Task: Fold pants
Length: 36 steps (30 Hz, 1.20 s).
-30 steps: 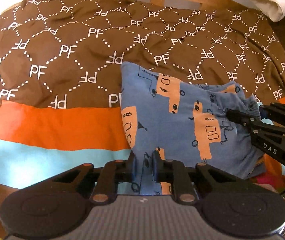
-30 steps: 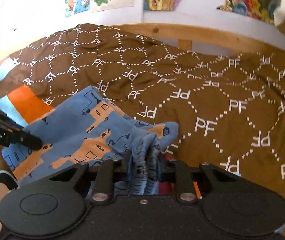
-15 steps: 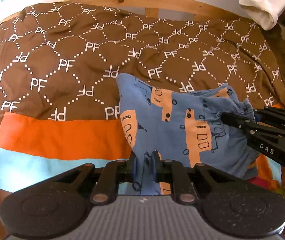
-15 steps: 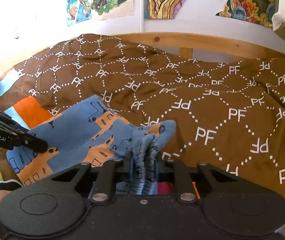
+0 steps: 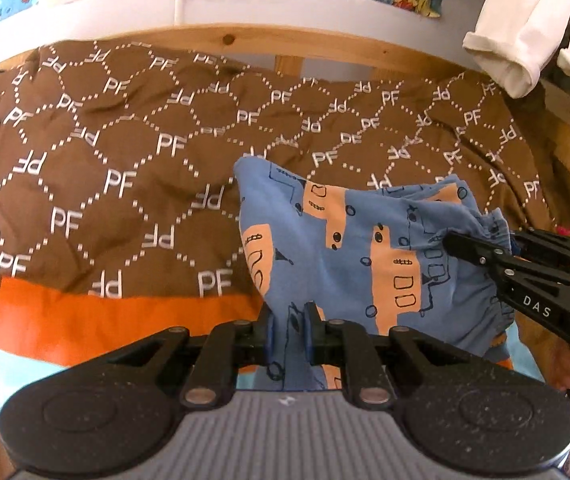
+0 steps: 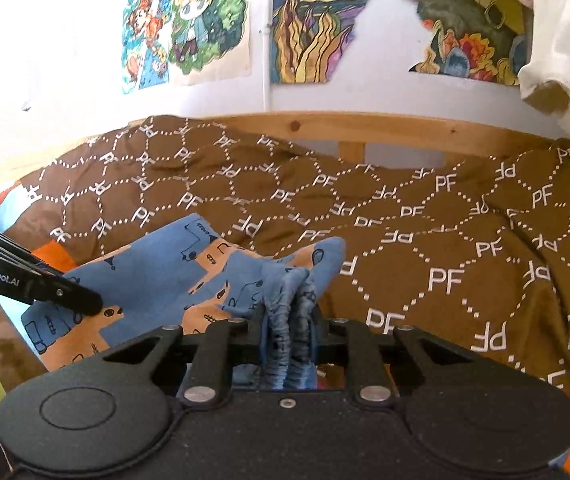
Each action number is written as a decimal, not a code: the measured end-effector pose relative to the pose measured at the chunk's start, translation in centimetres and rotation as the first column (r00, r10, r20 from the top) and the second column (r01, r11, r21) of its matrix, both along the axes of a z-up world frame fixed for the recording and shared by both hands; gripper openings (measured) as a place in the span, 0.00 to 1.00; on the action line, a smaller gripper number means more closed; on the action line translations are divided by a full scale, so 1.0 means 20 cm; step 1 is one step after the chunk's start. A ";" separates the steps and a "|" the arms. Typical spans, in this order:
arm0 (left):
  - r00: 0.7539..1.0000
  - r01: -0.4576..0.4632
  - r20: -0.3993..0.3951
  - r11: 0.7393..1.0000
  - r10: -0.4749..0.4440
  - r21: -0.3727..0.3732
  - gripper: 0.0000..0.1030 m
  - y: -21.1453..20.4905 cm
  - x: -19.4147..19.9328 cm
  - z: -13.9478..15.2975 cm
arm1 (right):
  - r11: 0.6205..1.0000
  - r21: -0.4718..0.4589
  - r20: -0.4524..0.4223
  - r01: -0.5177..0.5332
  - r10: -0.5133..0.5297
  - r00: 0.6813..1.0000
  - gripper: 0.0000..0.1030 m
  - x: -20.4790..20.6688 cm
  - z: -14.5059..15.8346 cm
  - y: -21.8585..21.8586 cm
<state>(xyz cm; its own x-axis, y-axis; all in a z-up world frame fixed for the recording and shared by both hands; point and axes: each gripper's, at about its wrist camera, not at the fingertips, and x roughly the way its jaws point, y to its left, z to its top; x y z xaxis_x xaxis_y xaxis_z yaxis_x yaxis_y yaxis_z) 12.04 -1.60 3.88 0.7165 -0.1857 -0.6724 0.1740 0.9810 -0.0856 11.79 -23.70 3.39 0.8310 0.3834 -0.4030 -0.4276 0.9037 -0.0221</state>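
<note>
Hanging between the two grippers, the blue pants [image 5: 349, 248] with their orange vehicle print were lifted above the brown bedspread [image 5: 125, 168], only their far fold near the cloth below. The left gripper [image 5: 288, 332] had its blue-padded fingers [image 5: 269, 334] clamped on a thin flat edge of the fabric, which ran straight through the narrow gap between them and down out of sight. The right gripper [image 6: 287, 336] was clenched on the gathered elastic waistband, a thick ruched bunch squeezed upright between its fingers [image 6: 261, 332]; its jaws had just been drawing a little tighter on that bunch. From the left camera the right gripper showed at the right edge, its tip buried in the ruffled waistband; from the right camera the left gripper's tip sat on the pants at the left.

White letters "PF" repeated all over the bedspread inside a dotted diamond lattice, some of them upside down. "DAS" was printed on the side of the right gripper, and "GenRobot.AI" on the side of the left one. Drawn posters [image 6: 189, 28] hung on the white wall above the wooden bed rail [image 6: 405, 130]; no writing on them could be read.
</note>
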 end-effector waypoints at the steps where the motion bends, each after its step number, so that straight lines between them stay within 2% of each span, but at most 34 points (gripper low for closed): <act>1: 1.000 0.005 0.007 1.000 -0.005 -0.004 0.15 0.00 0.01 0.00 | 1.000 0.003 0.006 0.003 -0.003 1.000 0.18 0.01 0.01 0.00; 5: 0.998 0.031 0.049 0.999 -0.030 -0.015 0.15 0.02 0.05 0.02 | 0.999 0.027 0.024 0.016 -0.017 1.000 0.18 0.06 0.06 -0.02; 10: 0.996 0.036 0.084 0.998 -0.032 -0.045 0.15 0.03 0.19 0.06 | 1.000 -0.003 0.068 0.010 -0.010 0.998 0.18 0.17 0.13 -0.02; 16: 0.987 0.042 0.155 0.998 -0.036 -0.038 0.15 0.04 0.41 0.14 | 1.000 -0.026 0.115 -0.015 0.018 0.993 0.18 0.46 0.25 0.01; 20: 0.987 0.022 0.159 0.998 -0.011 -0.066 0.15 0.07 0.56 0.15 | 1.000 -0.015 0.105 -0.025 0.026 0.994 0.18 0.65 0.28 0.03; 27: 0.996 -0.001 0.093 0.997 0.009 -0.079 0.15 0.10 0.69 0.00 | 0.999 0.023 0.007 -0.025 0.024 1.000 0.18 0.85 0.16 0.04; 32: 0.999 -0.012 0.049 0.996 0.016 -0.091 0.15 0.15 0.73 -0.10 | 1.000 0.006 -0.043 -0.014 0.014 0.999 0.19 0.87 0.04 0.04; 36: 0.999 -0.010 0.038 0.993 0.015 -0.119 0.16 0.18 0.74 -0.13 | 0.998 0.057 -0.065 0.004 -0.001 0.998 0.19 0.87 0.00 0.00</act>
<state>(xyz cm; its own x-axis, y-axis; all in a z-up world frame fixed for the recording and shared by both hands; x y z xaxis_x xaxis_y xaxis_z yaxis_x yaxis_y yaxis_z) 26.91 2.09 1.31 0.7444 -0.2533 -0.6178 0.1674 0.9665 -0.1946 29.22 -23.72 3.48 0.8049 0.4052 -0.4335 -0.4243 0.9037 0.0569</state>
